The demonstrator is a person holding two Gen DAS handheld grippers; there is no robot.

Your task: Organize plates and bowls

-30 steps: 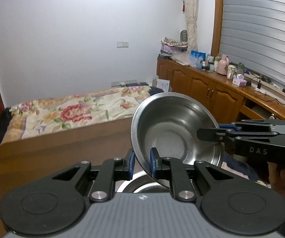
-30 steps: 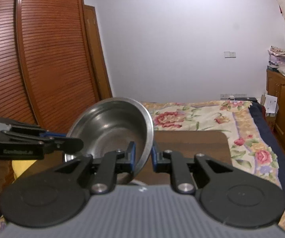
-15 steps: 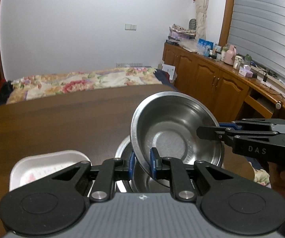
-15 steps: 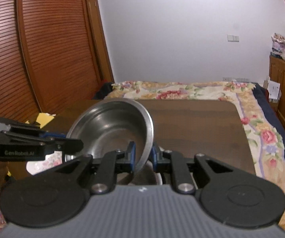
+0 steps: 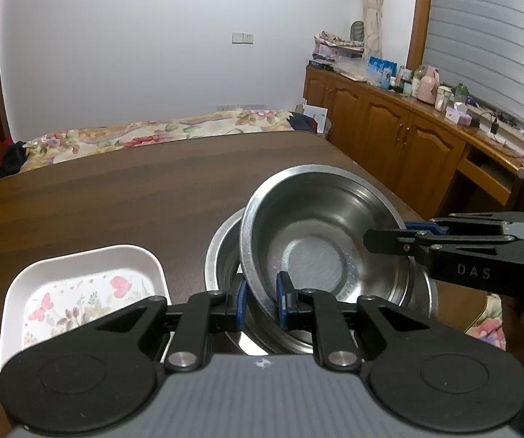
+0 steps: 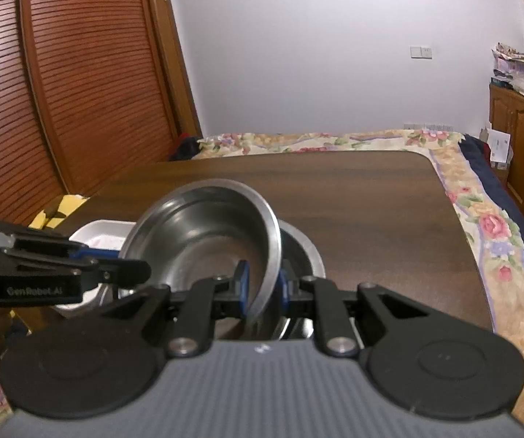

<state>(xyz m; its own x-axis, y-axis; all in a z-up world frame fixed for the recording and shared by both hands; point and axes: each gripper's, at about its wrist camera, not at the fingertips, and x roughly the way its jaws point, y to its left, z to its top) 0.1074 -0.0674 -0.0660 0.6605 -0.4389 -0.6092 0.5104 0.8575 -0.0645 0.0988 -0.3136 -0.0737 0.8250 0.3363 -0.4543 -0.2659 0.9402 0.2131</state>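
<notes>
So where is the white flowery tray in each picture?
Left wrist view: the white flowery tray is at lower left, beside the left gripper.
Right wrist view: only the tray's white corner peeks out, left of centre, behind the held steel bowl.
Shared landmark: that held steel bowl.

Each hand-held gripper, the left hand-held gripper (image 5: 260, 299) and the right hand-held gripper (image 6: 264, 284) alike, is matte black with 2 round discs, silver screws, blue pads and a ribbed grey housing. White lettering marks their sides ("DAS" on 1, "GenRobot.AI" on the other).
</notes>
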